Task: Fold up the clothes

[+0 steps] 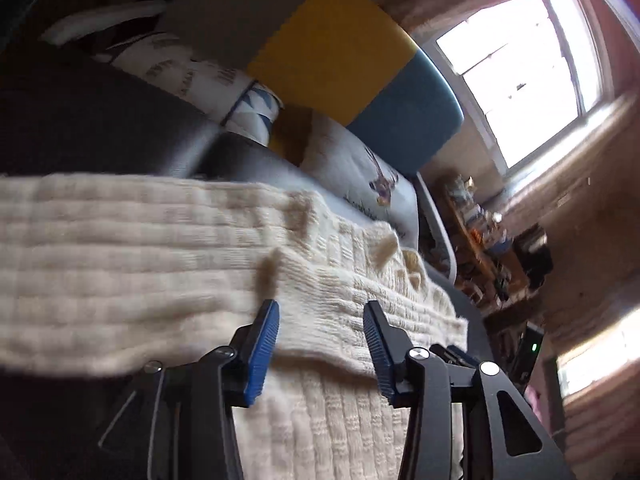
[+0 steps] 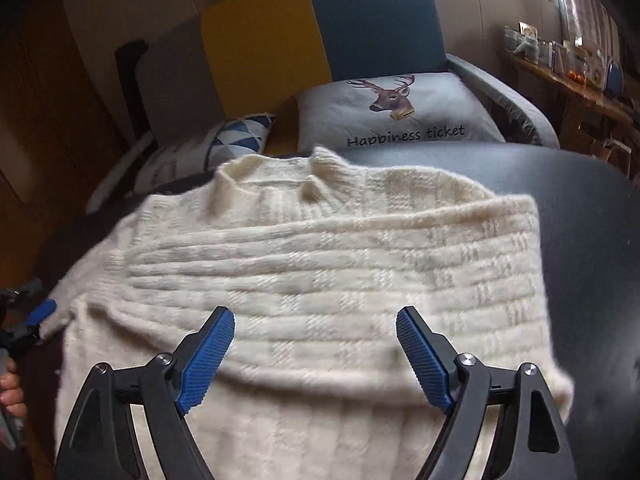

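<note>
A cream knitted sweater (image 2: 304, 264) lies on a dark leather seat (image 2: 592, 240), its collar (image 2: 316, 168) on the far side and a folded layer lying across its body. My right gripper (image 2: 315, 312) hovers over the near part of the sweater, jaws wide open and nothing between the pads. My left gripper (image 1: 321, 306) stands open at the sweater's (image 1: 160, 264) edge with knit showing behind the gap, not pinched. In the right wrist view the left gripper (image 2: 40, 316) shows at the sweater's left edge, with a person's hand (image 2: 10, 396) below it.
Behind the seat stands a sofa with a yellow and blue backrest (image 2: 320, 28). A deer cushion (image 2: 400, 112) and a triangle-patterned cushion (image 2: 236, 136) lie on it. A wooden shelf (image 2: 572, 84) with small items runs along the right wall under a bright window (image 1: 520, 72).
</note>
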